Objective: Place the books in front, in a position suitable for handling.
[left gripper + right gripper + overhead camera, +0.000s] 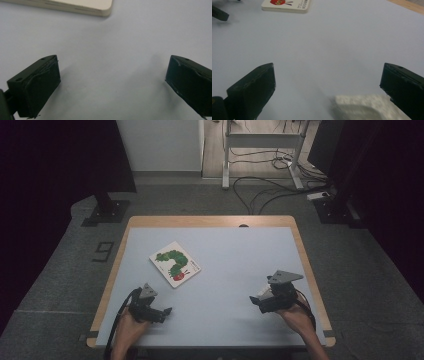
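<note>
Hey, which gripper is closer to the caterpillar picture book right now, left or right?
Left. The left gripper sits just on the person's side of the book, open with nothing between its fingers. The right gripper, also open, is across the table, farther off.

The table [235,265] is pale blue with a tan wooden rim. The book [175,263] ahead of the left gripper's black jaws is white with a green caterpillar and red head. A white block [367,107] lies between the right gripper's black jaws.
</note>
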A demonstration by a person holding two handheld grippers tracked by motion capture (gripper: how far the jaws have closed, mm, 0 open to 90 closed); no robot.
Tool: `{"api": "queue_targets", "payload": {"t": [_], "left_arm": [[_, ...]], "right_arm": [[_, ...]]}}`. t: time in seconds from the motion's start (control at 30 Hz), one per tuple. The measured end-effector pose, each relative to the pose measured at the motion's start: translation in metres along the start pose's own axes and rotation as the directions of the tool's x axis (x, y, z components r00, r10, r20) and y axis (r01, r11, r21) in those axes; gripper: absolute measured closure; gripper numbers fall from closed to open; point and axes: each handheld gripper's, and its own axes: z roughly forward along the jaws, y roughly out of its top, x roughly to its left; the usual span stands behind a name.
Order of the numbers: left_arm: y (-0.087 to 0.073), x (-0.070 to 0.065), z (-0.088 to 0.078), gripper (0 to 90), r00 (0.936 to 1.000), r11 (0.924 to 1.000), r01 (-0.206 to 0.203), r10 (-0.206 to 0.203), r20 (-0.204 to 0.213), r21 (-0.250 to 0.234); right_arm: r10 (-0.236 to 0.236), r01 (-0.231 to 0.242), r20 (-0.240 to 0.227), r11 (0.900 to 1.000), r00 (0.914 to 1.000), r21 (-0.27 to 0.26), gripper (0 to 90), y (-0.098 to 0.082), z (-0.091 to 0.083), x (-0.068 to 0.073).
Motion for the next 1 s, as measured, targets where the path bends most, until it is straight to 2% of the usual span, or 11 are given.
{"api": "queue_targets", "payload": {"t": [0.1, 0.17, 0.27, 0.5, 0.57, 0.6, 0.67, 1.0], "left_arm": [[0.006, 0.003, -0.001, 0.0, 0.9998, 0.9995, -0.01, 0.011, 0.016, -0.029], [0.011, 0.005, 0.0, 0.0, 0.9998, 0.9995, -0.021, 0.021, 0.008, -0.024], [0.017, 0.008, 0.0, 0.0, 0.9996, 0.9992, -0.02, 0.021, 0.017, -0.035], [0.033, 0.013, 0.004, 0.0, 0.9992, 0.999, -0.033, 0.034, 0.02, -0.031], [0.037, 0.012, 0.005, 0.0, 0.9987, 0.9985, -0.047, 0.048, 0.016, -0.026], [0.039, 0.011, 0.006, 0.0, 0.9983, 0.9982, -0.055, 0.055, 0.016, -0.024], [0.041, 0.011, 0.007, 0.0, 0.9979, 0.9978, -0.059, 0.059, 0.026, -0.032], [0.045, 0.015, 0.016, 0.0, 0.9979, 0.9982, -0.051, 0.052, 0.038, -0.031]], "right_arm": [[-0.008, 0.008, -0.019, 1.0, 0.9998, -0.004, 0.0, 0.007, 0.009, 0.004], [-0.011, 0.011, -0.033, 1.0, 0.9994, -0.005, 0.0, 0.011, 0.016, 0.007], [-0.037, 0.037, -0.059, 0.999, 0.9976, 0.007, 0.0, 0.021, 0.032, 0.014], [-0.07, 0.07, -0.089, 0.998, 0.9936, 0.002, 0.0, 0.037, 0.056, 0.023], [-0.091, 0.091, -0.101, 0.996, 0.9907, -0.001, 0.0, 0.045, 0.069, 0.027], [-0.091, 0.091, -0.101, 0.996, 0.9907, -0.001, 0.0, 0.045, 0.069, 0.027], [-0.101, 0.102, -0.114, 0.995, 0.9883, 0.001, 0.0, 0.051, 0.082, 0.029], [-0.123, 0.124, -0.143, 0.992, 0.9819, -0.004, 0.0, 0.066, 0.115, 0.033]]}}
